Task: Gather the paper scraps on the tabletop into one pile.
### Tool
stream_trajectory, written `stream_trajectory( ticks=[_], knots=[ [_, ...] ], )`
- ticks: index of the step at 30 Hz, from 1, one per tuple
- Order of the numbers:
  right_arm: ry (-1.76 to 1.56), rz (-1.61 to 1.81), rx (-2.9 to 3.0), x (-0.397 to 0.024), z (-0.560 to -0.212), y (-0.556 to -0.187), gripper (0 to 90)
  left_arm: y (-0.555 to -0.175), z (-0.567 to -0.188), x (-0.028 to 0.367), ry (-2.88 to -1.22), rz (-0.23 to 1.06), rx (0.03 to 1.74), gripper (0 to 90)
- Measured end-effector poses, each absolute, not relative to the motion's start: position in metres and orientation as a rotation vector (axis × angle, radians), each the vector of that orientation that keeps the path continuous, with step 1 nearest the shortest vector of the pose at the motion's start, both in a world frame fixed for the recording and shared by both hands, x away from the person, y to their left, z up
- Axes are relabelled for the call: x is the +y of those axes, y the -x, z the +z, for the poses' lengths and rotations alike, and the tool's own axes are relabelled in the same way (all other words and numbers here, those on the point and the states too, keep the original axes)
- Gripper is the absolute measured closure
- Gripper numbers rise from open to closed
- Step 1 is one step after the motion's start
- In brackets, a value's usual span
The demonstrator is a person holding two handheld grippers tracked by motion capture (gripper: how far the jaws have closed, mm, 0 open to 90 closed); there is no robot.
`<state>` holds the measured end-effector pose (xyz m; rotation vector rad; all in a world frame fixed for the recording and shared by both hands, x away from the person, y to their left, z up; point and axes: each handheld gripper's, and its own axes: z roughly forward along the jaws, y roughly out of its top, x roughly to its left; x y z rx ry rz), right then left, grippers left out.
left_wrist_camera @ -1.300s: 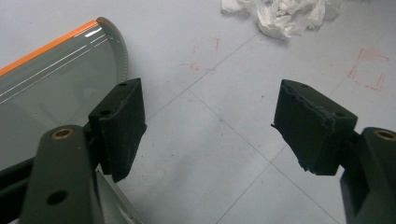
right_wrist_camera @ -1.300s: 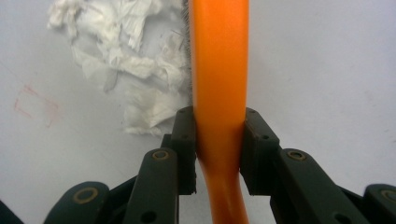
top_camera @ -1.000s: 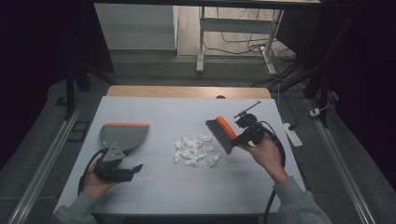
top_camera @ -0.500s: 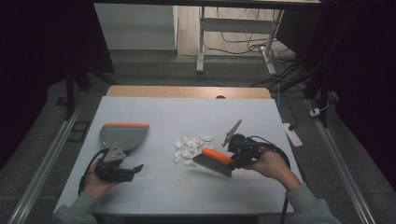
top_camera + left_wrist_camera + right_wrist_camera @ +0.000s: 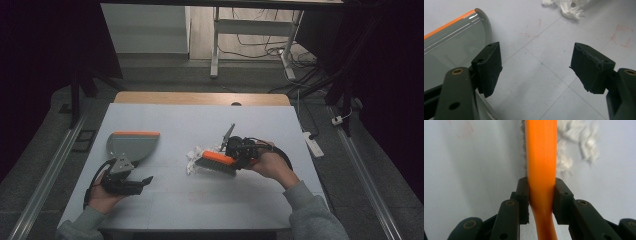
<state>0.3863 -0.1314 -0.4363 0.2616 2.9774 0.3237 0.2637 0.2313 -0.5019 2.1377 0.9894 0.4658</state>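
Observation:
A grey dustpan (image 5: 131, 145) with an orange lip lies on the white table at the left; in the left gripper view the dustpan (image 5: 449, 47) sits just beyond the left jaw. My left gripper (image 5: 142, 181) (image 5: 536, 67) rests below it, open, with bare table between the pads. My right gripper (image 5: 236, 159) (image 5: 541, 195) is shut on the orange handle of a hand brush (image 5: 216, 161) (image 5: 541, 152). The grey bristles meet a small heap of white paper scraps (image 5: 194, 154) (image 5: 579, 142) mid-table. The scraps (image 5: 570, 8) lie ahead of the left jaws.
The wooden strip (image 5: 200, 98) marks the table's far edge. A power strip (image 5: 312, 144) lies on the floor at the right, with cables and metal legs (image 5: 215, 45) beyond. Faint red marks (image 5: 621, 37) are drawn on the tabletop.
The right gripper has carried the brush down and left, from above the heap's right side onto the scraps; the brush head now lies across them. The left gripper has stayed put.

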Motion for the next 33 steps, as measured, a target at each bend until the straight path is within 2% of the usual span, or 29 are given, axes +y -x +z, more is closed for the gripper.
stream_trajectory(
  ticks=[5,9,18,23,27,33],
  knots=[
    [-0.361,0.51,2.927,-0.139,-0.41,-0.382,69.7,-0.265,-0.502,0.231,-2.141,0.464,0.99,25.9],
    [-0.452,0.606,2.915,-0.134,-0.403,-0.382,69.7,-0.264,-0.502,0.23,-2.14,0.47,0.988,25.9],
    [-0.528,0.54,3.032,-0.074,-0.434,-0.37,69.7,-0.264,-0.502,0.23,-2.142,0.468,0.99,25.9],
    [-0.635,0.459,3.065,-0.044,-0.448,-0.376,69.7,-0.263,-0.502,0.231,-2.141,0.468,0.99,26.0],
    [-0.74,0.389,3.035,-0.045,-0.455,-0.387,69.7,-0.263,-0.503,0.232,-2.137,0.466,0.989,25.9],
    [-0.864,0.428,3.011,-0.068,-0.451,-0.396,69.7,-0.263,-0.503,0.232,-2.136,0.467,0.99,26.0]
  ],
)
